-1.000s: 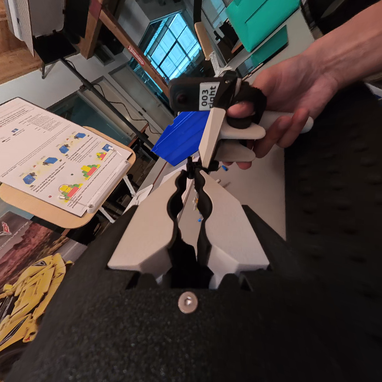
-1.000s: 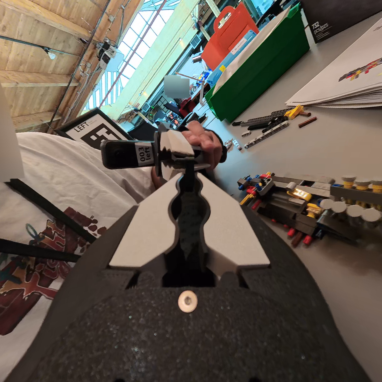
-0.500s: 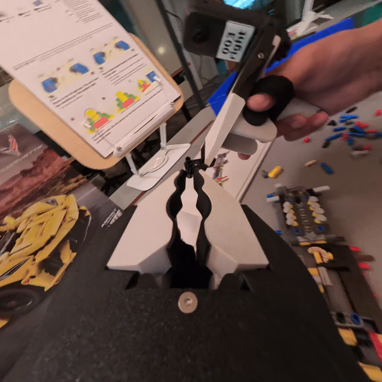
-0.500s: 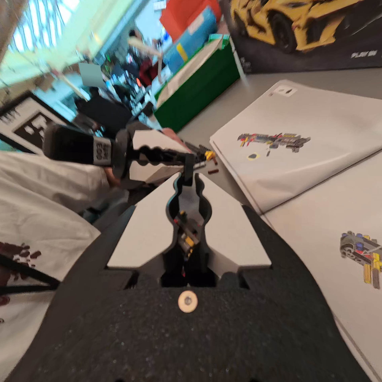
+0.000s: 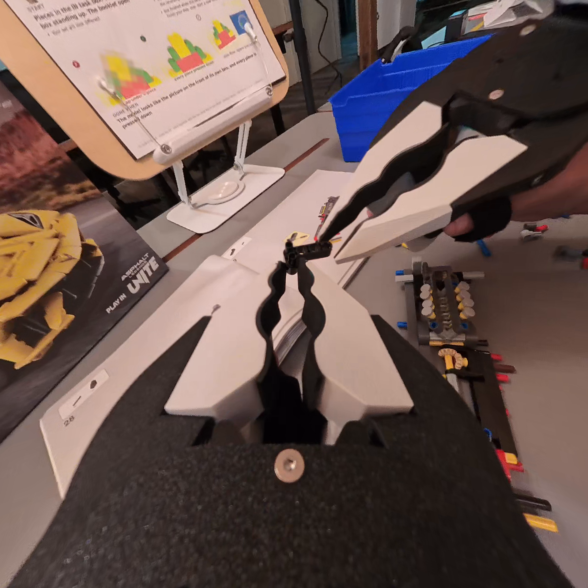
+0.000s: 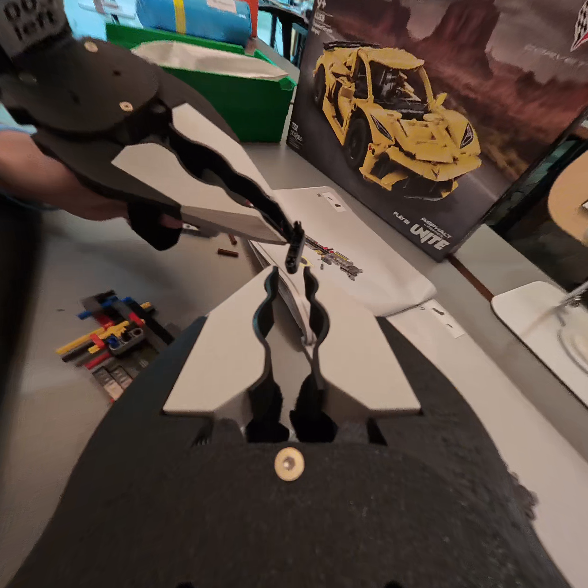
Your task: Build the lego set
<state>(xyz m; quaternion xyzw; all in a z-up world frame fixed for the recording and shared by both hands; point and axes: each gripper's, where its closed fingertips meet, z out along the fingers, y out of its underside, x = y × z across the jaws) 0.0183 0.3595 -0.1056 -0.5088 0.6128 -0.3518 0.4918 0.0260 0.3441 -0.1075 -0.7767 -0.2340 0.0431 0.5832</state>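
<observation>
My left gripper (image 5: 291,267) is shut on one end of a small black beam (image 5: 307,249) and holds it above the open instruction booklet (image 5: 254,254). My right gripper (image 6: 290,274) is open, and the free end of the beam (image 6: 294,251) sits between its tips without clear contact. The right gripper (image 5: 329,248) reaches in from the upper right in the left wrist view. The left gripper (image 6: 288,234) comes in from the upper left in the right wrist view. The partly built model (image 5: 442,311) lies on the grey table; it also shows in the right wrist view (image 6: 114,337).
The set's box with a yellow car (image 6: 397,111) stands behind the booklet. A sheet on a stand (image 5: 152,63) and a blue bin (image 5: 375,95) are at the back. A green bin (image 6: 229,89) is far left. Loose pins (image 6: 227,253) lie on the table. The tips of both grippers are at nearly the same place.
Both grippers have swung down from facing the room to over the table and booklet. My right gripper's jaws have opened around the beam. The left still grips it.
</observation>
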